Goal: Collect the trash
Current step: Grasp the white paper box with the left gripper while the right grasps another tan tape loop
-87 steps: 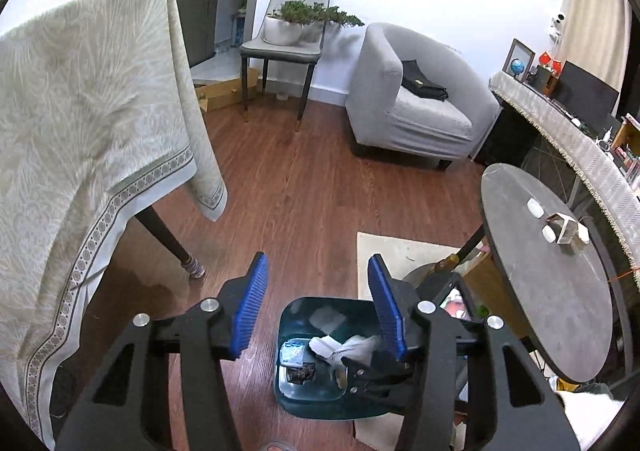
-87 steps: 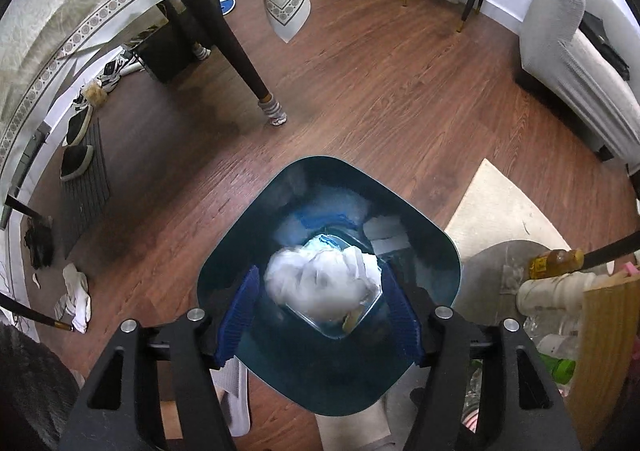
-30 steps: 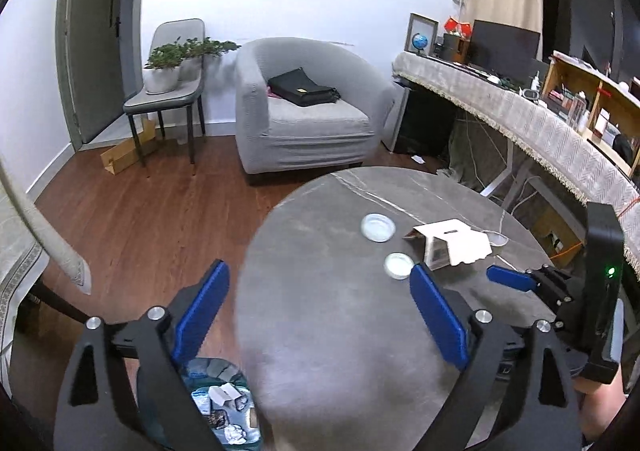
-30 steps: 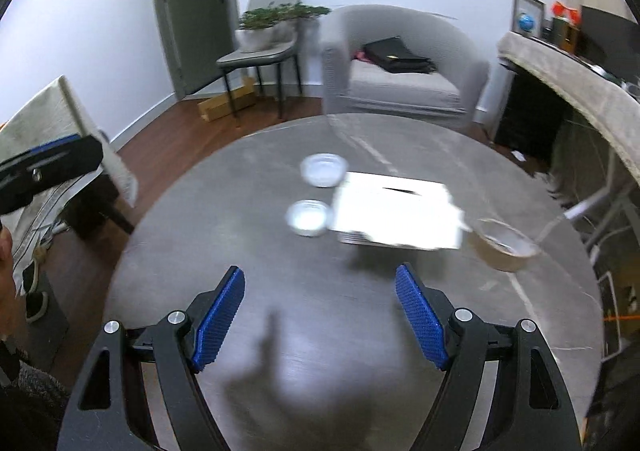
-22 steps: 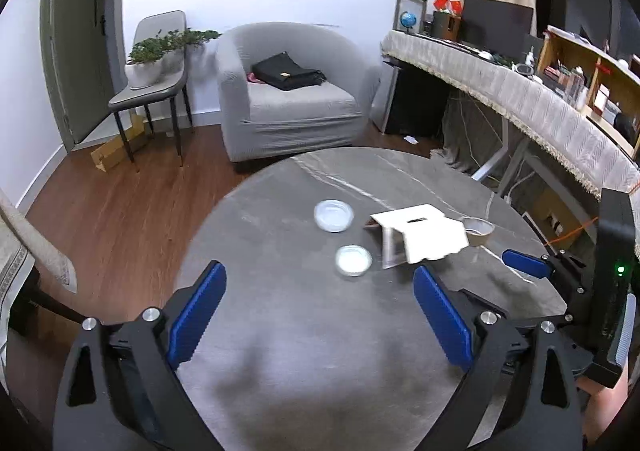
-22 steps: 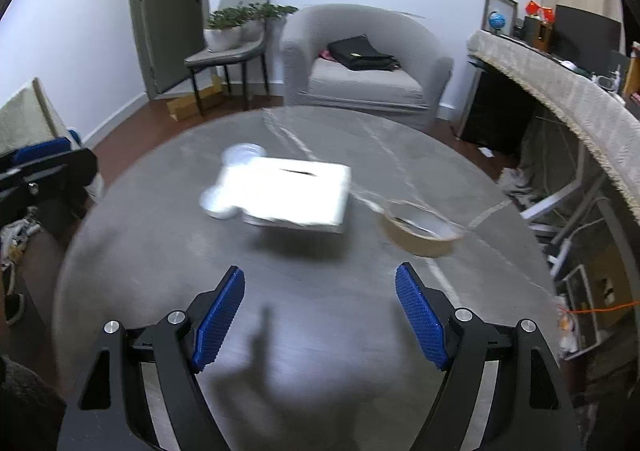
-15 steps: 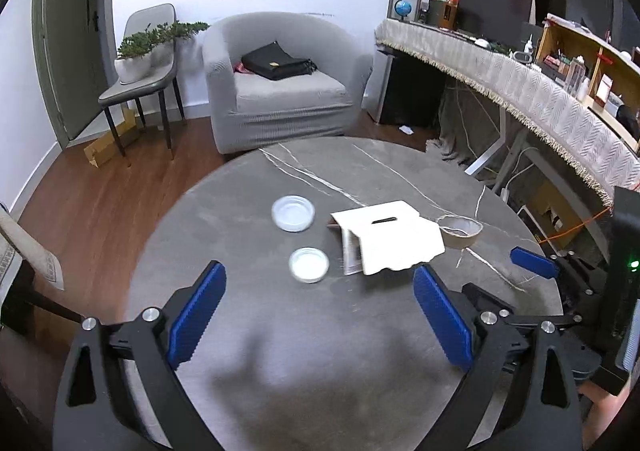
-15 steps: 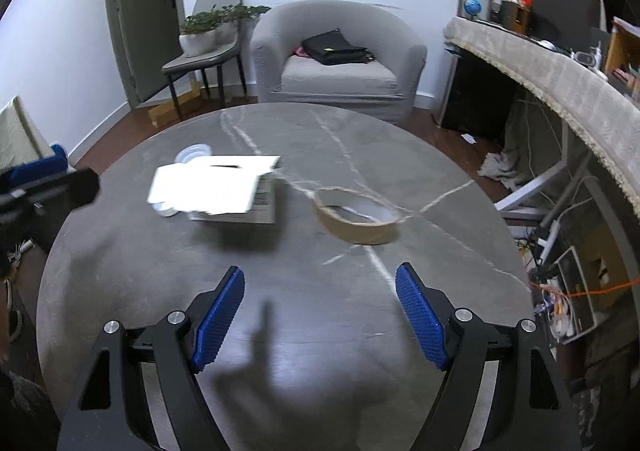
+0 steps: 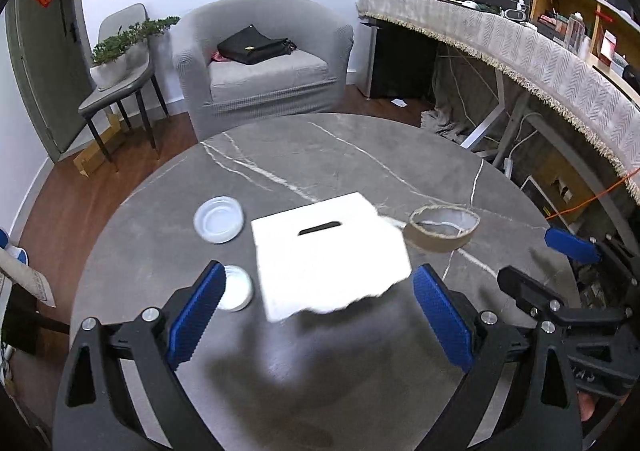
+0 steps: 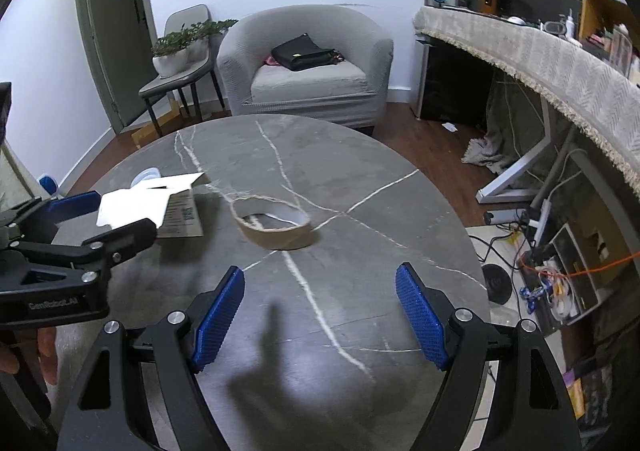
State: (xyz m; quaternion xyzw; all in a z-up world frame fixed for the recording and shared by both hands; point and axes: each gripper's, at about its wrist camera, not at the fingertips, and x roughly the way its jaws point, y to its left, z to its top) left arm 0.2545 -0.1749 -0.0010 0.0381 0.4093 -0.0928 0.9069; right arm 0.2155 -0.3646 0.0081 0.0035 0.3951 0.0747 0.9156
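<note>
Ahead of the left gripper [image 9: 316, 309], between its spread fingers [image 9: 196, 315], a white cardboard box [image 9: 328, 251] lies on the round grey counter [image 9: 320, 155]; nothing is pinched. Two clear plastic lids [image 9: 218, 219] sit toward its left finger. Beyond the right gripper [image 10: 320, 317], whose fingers [image 10: 420, 317] are likewise spread and empty, rests a brown tape roll [image 10: 272, 227].
</note>
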